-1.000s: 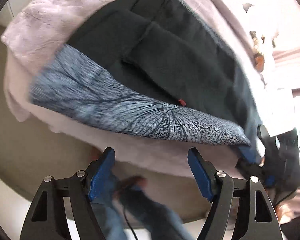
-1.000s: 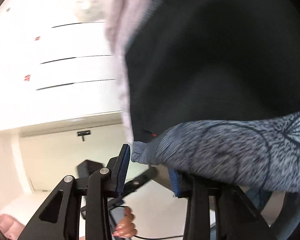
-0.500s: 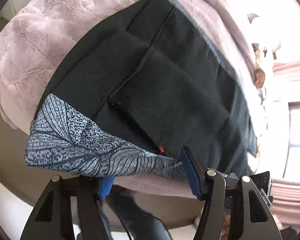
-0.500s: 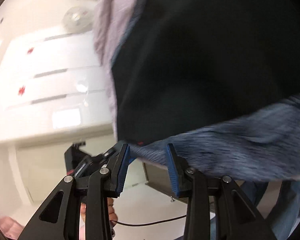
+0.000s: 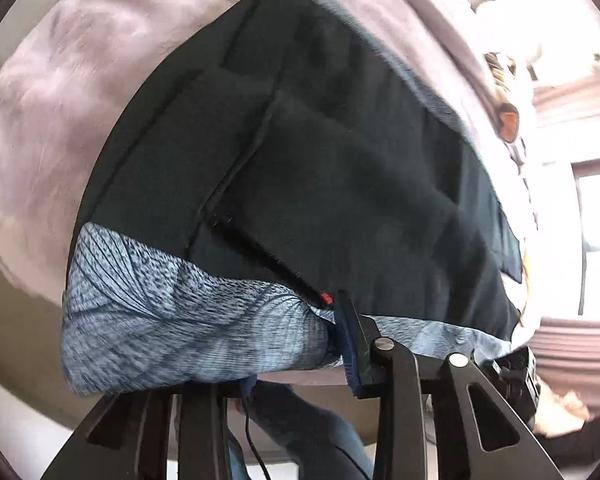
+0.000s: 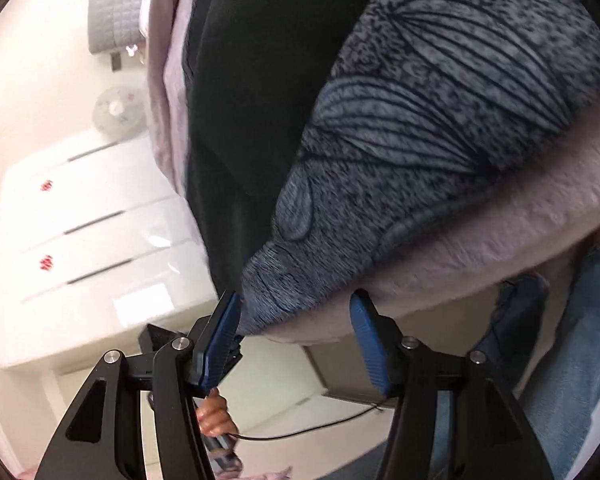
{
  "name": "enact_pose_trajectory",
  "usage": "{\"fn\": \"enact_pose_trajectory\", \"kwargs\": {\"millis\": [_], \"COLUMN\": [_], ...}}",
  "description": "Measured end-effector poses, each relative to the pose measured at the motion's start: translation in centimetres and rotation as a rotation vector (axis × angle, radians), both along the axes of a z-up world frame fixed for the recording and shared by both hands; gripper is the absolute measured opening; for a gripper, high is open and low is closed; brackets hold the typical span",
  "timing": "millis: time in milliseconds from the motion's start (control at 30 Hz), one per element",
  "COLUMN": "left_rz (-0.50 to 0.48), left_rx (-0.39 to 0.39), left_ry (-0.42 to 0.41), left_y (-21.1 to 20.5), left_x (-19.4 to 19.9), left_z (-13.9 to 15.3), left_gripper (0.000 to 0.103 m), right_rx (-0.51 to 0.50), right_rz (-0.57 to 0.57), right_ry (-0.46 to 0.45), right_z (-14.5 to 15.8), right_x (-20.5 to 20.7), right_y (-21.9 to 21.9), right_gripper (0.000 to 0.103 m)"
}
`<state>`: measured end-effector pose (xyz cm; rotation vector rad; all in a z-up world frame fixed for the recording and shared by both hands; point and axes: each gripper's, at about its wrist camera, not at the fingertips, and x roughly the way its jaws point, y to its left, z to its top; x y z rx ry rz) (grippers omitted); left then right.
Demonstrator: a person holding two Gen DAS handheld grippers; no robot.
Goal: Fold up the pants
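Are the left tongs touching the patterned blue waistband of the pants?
Touching. The left wrist view shows the left tongs closed on the patterned waistband, bunching the fabric between them.

Pants (image 5: 332, 168): dark, near-black outside, blue-grey leaf-print lining showing on the turned-over waist end. Spread flat on pale pink fleece blanket (image 5: 60, 92), print edge bunched at near rim.

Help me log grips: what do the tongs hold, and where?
Left tongs pinch the pants' patterned waistband. Right tongs hold nothing; they stand open around that band's end.
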<state>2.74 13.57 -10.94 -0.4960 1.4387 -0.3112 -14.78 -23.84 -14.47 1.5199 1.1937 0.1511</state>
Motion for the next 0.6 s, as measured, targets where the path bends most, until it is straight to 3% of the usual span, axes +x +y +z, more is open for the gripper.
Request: {"fn": "enact_pose_trajectory", "kwargs": {"millis": [100,267,300,333,367,400,600], "left_rz": [-0.017,-0.007,0.0,0.007,0.013,0.021,0.061], "left_rx": [0.005,0.069,0.068,0.068,0.065,0.064,0.076], "left_ry": [-0.011,0.04,0.043,0.039,0.028,0.023,-0.057], "left_y": [0.0,-0.2,-0.1,0.0,0.1,0.1,-0.6], "left_x": [0.5,0.1,0.0,0.0,0.1,0.2,2.1], "left_z": [0.5,-1.2,-1.3,-1.2,-0.8,-0.4,4.4], "left_gripper": [0.034,0.034,0.034,0.026,0.024,0.024,0.024], "right_rx": [0.022,0.09,0.091,0.075,0.066,0.055,-0.128], "right_rz": [-0.022,-0.134,-0.136,-0.128,-0.125,-0.121,0.092], "right_ry": [-0.028,-0.005,-0.007,-0.012,-0.023,-0.03,-0.121], "right_z": [-0.1,-1.2,-1.2,-0.9,-0.8,-0.5,6.6], "right_x": [0.2,-0.8,-0.9,-0.8,-0.5,0.0,6.9], "right_y": [0.0,-0.9,-1.1,-1.4,-1.6,-2.0,-3.9], "right_gripper": [0.061,0.057,0.05,0.034,0.023,0.004,0.004]}}
